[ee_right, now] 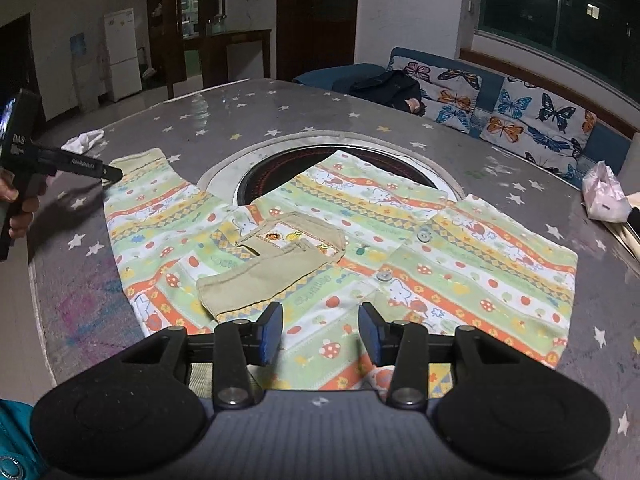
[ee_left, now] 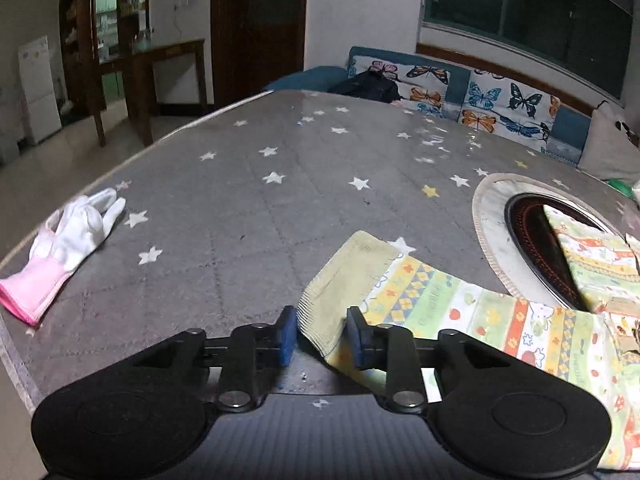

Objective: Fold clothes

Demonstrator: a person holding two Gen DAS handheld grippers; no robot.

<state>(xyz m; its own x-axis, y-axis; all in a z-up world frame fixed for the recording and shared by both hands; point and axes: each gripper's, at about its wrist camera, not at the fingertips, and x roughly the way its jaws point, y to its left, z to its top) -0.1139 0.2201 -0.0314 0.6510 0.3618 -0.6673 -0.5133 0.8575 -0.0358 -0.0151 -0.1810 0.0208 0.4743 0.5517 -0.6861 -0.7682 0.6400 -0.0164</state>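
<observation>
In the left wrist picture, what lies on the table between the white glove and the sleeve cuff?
Nothing: between the white glove and the sleeve cuff only bare star-printed table cover shows.

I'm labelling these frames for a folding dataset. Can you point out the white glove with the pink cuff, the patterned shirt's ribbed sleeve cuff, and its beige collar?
White glove with pink cuff [ee_left: 76, 232], left wrist view, palm.
Ribbed sleeve cuff [ee_left: 344, 280], left wrist view, middle.
Beige collar [ee_right: 276, 268], right wrist view, folded flap.
</observation>
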